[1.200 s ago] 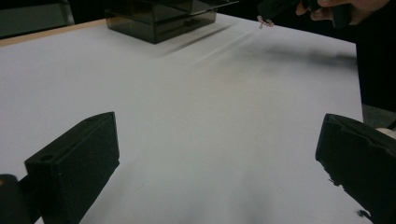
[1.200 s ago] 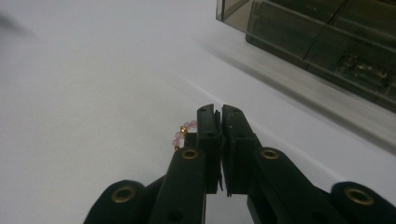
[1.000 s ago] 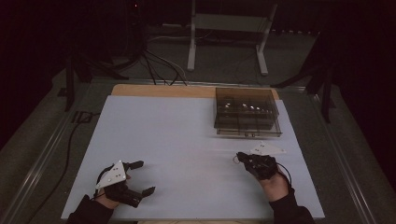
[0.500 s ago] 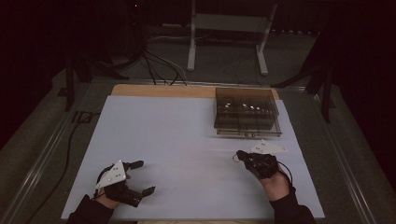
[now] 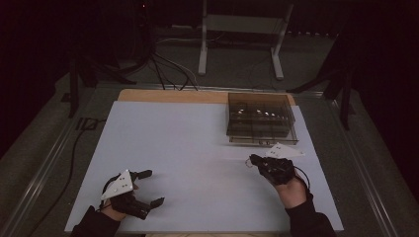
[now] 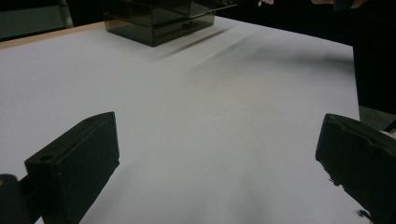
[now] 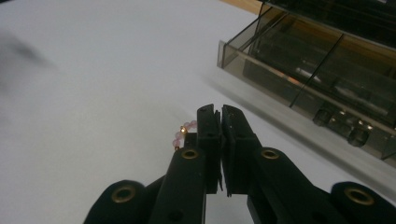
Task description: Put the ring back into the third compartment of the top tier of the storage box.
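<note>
- The right gripper (image 5: 253, 160) is held low over the white table cover (image 5: 188, 148), toward the table's right side, by the person's right hand (image 5: 291, 190).
- Its two black jaws are pressed together, and a short string of pink beads (image 7: 183, 133) is pinched between them.
- In the right gripper view, the beads curl out from the left face of the jaws near their tips and hang just above the white surface; one bead glints gold.
- A smoky transparent drawer box (image 5: 260, 118) stands just beyond the right gripper, ahead of its jaw tips and a little to their right.
- In the right gripper view, small items lie inside the box's compartments, too blurred to name.
- The left gripper (image 5: 154, 187) lies well apart from the right one, at the near left of the table, held by the left hand (image 5: 116, 210).
- Its jaws are spread wide with nothing between them; in the left gripper view, bare white cover fills the gap.
- The drawer box (image 6: 159, 21) sits far ahead of the left gripper's jaws.
</note>
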{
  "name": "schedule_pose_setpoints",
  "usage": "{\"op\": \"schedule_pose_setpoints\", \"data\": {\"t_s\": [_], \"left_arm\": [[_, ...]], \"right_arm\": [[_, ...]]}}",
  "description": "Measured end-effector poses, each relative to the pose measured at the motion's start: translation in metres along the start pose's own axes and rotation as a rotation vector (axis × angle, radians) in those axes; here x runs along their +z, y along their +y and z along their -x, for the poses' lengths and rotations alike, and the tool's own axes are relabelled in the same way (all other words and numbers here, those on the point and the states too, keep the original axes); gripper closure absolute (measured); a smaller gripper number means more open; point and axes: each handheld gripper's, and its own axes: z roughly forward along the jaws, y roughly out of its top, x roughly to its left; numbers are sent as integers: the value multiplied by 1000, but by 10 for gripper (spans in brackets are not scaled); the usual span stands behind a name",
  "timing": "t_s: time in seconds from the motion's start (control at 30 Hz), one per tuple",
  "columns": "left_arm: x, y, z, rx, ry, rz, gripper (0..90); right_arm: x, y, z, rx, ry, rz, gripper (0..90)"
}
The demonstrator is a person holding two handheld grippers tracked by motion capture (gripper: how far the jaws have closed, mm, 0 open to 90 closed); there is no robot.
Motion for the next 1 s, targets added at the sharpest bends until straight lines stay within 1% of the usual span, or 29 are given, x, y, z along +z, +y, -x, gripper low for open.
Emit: {"op": "schedule_pose_setpoints", "data": {"t_s": [0.23,0.5,1.0], "left_arm": [[0,0,0,1,1,-1,7],[0,0,0,-2,-1,3,7],[1,0,0,6,-1,-4,7]], "right_arm": [[-4,7,3,-2,-4,15,873],[-10,18,6,-18,-18,37,874],[-18,32,15,-17,-45,70,873]]}}
